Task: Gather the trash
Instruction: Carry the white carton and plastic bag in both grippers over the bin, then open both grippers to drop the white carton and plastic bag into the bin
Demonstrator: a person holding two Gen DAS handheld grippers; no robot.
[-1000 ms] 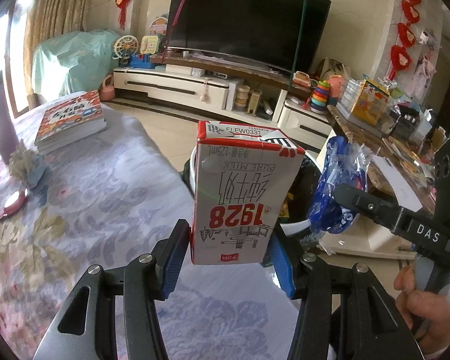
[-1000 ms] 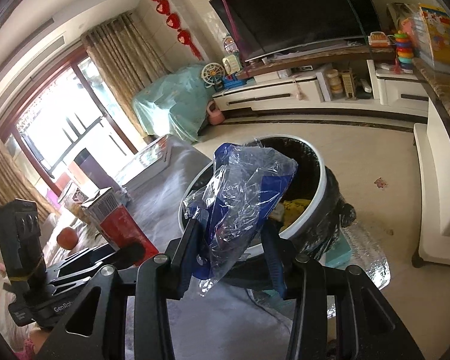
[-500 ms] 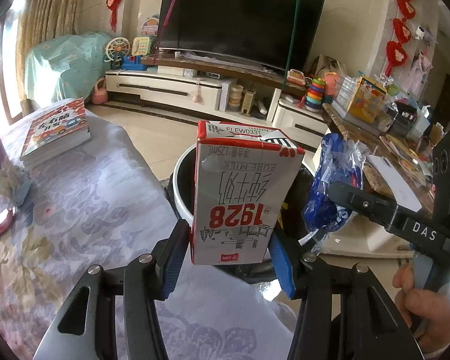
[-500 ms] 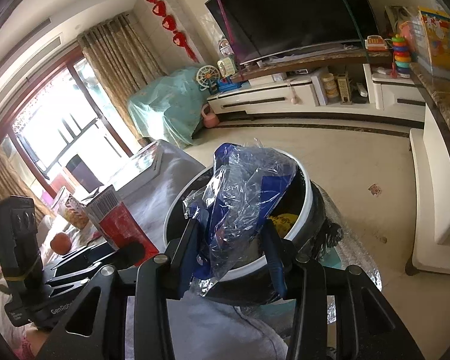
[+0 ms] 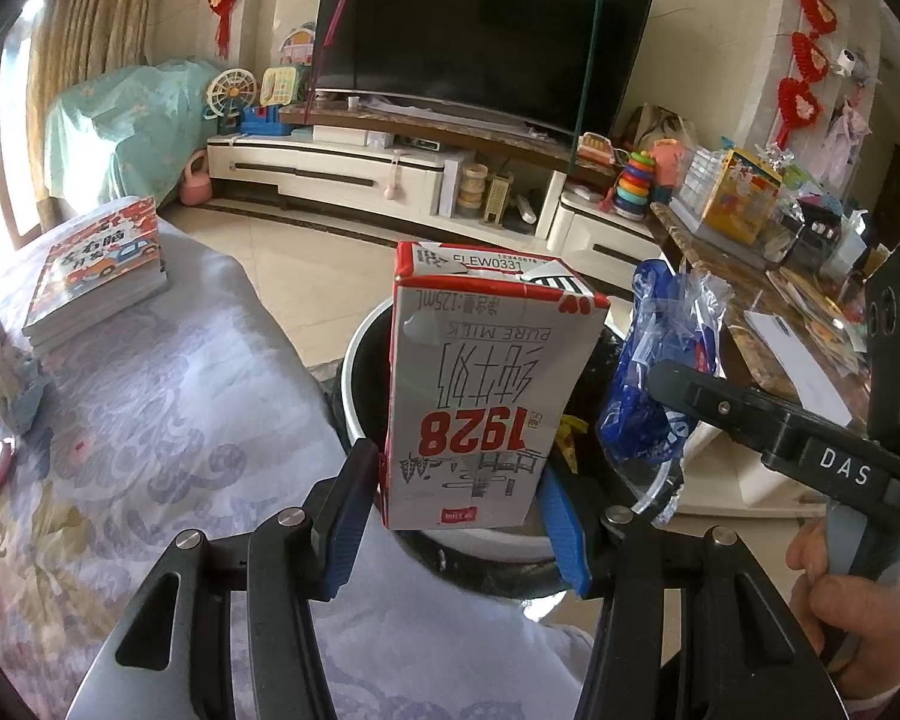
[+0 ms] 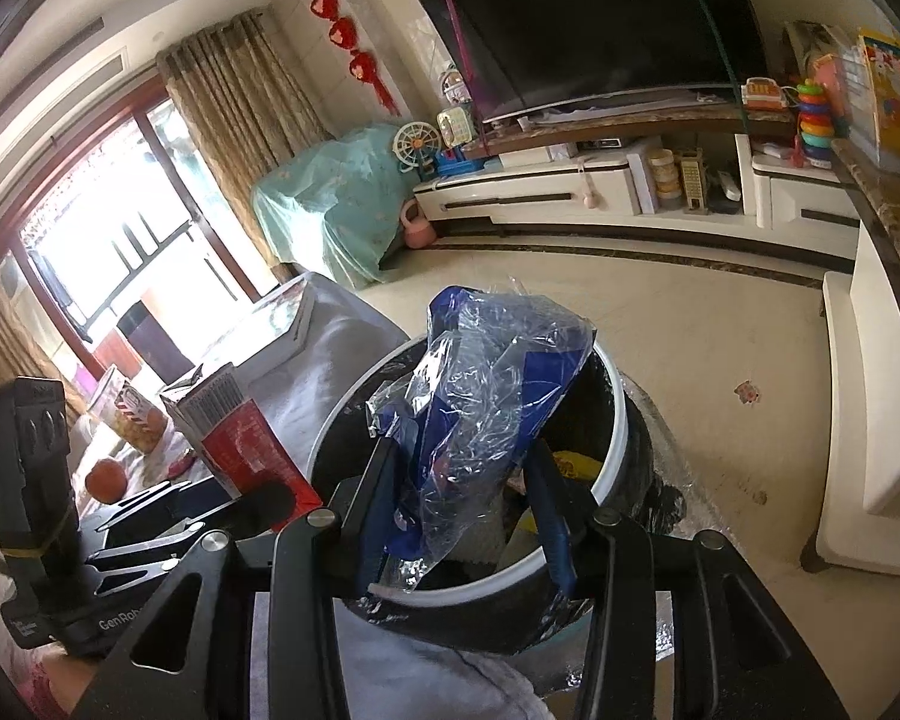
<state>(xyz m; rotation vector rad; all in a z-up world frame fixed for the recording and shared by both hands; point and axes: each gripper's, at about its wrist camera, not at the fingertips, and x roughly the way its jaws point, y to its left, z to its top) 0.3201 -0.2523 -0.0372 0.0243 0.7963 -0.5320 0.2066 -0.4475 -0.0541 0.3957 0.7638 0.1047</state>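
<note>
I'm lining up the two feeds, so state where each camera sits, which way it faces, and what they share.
Left wrist: on the left gripper, facing the TV wall; milk carton clamped, a hand at right.
Right wrist: on the right gripper, facing down over the trash bin; plastic wrapper clamped.
Shared: bin, carton, wrapper, TV.

A milk carton [image 5: 480, 396] is held upside down between the left gripper [image 5: 459, 516] pads, in front of the trash bin [image 5: 360, 360]. To its right, a plastic wrapper [image 6: 480, 408] is clamped in the right gripper [image 6: 462, 516] over the bin's opening. A stack of books [image 5: 99, 276] is seen far left on the covered table [image 5: 168, 420]. A television [image 5: 480, 30] stands behind.
</note>
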